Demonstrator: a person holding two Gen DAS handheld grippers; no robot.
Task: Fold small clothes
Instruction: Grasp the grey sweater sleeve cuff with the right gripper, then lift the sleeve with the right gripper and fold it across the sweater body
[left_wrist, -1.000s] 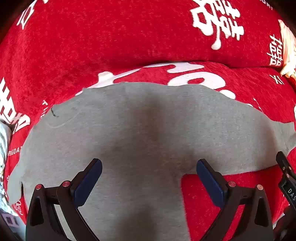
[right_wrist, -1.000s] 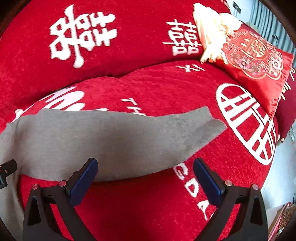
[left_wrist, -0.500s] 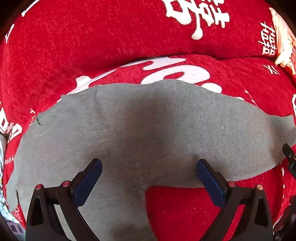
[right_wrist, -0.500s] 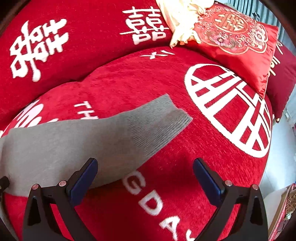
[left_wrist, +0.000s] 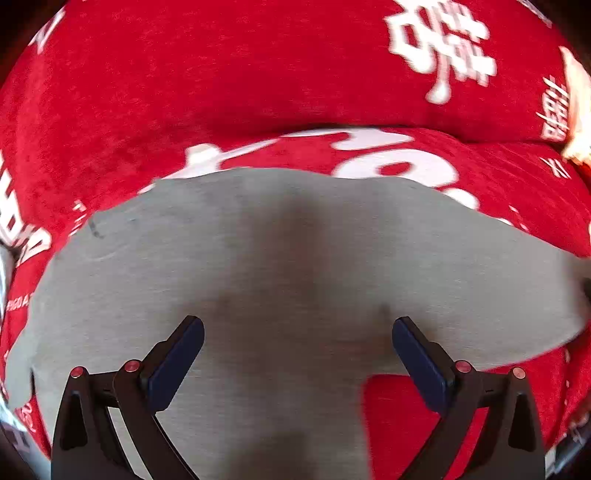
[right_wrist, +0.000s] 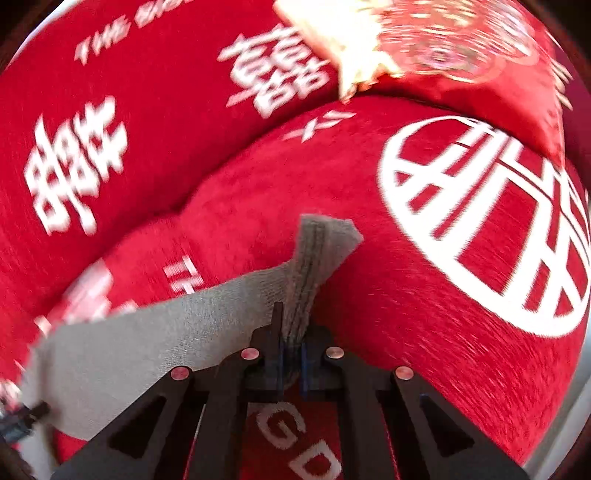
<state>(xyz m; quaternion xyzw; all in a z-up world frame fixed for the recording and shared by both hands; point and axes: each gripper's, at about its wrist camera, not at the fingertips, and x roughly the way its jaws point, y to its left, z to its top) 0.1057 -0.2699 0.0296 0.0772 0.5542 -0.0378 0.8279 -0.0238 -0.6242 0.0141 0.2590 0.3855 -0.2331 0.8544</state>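
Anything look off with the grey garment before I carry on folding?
Nothing damaged. The right gripper is shut on the ribbed cuff, bunching it upward. The grey garment otherwise lies flat on the red cover.

White print on the red plush sofa cover (right_wrist: 369, 295) is the only writing. In the right wrist view, the back cushion carries large white double-happiness characters (right_wrist: 74, 166), blurred, and a second such character (right_wrist: 273, 77) to their right. Above these, near the top edge, runs a smeared line of capitals beginning "THE" (right_wrist: 99, 40); the rest cannot be read. On the seat, right of the characters, is a big white circular emblem of crossed bars (right_wrist: 484, 225). Below them, near the bottom edge, stand the letters "GD" (right_wrist: 295, 443), and "TH" (right_wrist: 184, 277) shows at the edge of the grey knitted garment (right_wrist: 147, 350).

In the left wrist view, small capitals reading roughly "BIGDA" (left_wrist: 20, 301) stand at the seat's left edge.
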